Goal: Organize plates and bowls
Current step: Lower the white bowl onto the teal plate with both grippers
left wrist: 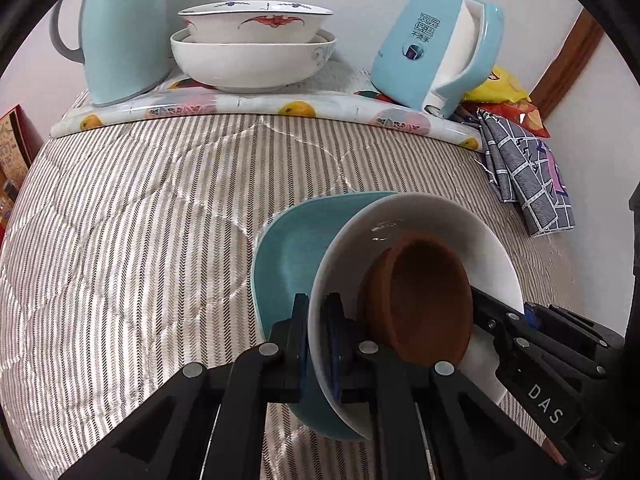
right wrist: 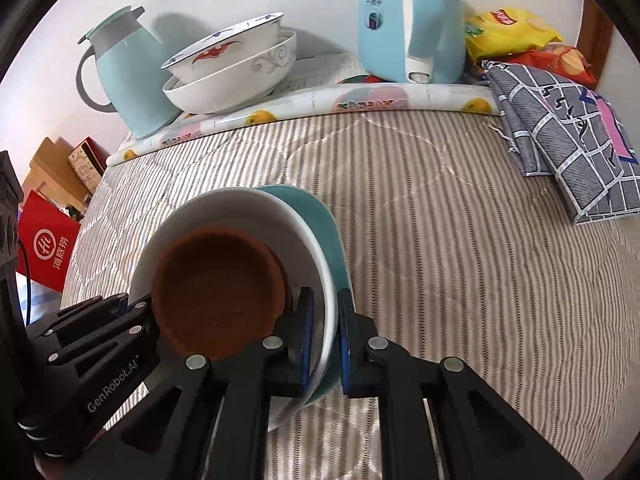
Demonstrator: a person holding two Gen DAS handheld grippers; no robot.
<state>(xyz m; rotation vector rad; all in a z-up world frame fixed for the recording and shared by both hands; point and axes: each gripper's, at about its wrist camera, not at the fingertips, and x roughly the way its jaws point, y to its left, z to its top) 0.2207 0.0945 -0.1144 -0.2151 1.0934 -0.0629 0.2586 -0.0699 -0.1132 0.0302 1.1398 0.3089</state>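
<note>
Together, both grippers clamp one nested stack: the left gripper (left wrist: 316,334) has its jaws nearly closed on the rims of the white bowl (left wrist: 440,224) and the teal bowl (left wrist: 292,248) beneath it, and the right gripper (right wrist: 324,332) pinches the opposite rims the same way. A brown bowl (left wrist: 424,296) sits inside the white one. The stack hangs tilted above the striped quilt (left wrist: 140,208). Beyond, on a fruit-print mat (left wrist: 240,106), stand two stacked white bowls (left wrist: 252,60) between a pale blue jug (left wrist: 124,32) and a blue kettle (left wrist: 424,48)
</note>
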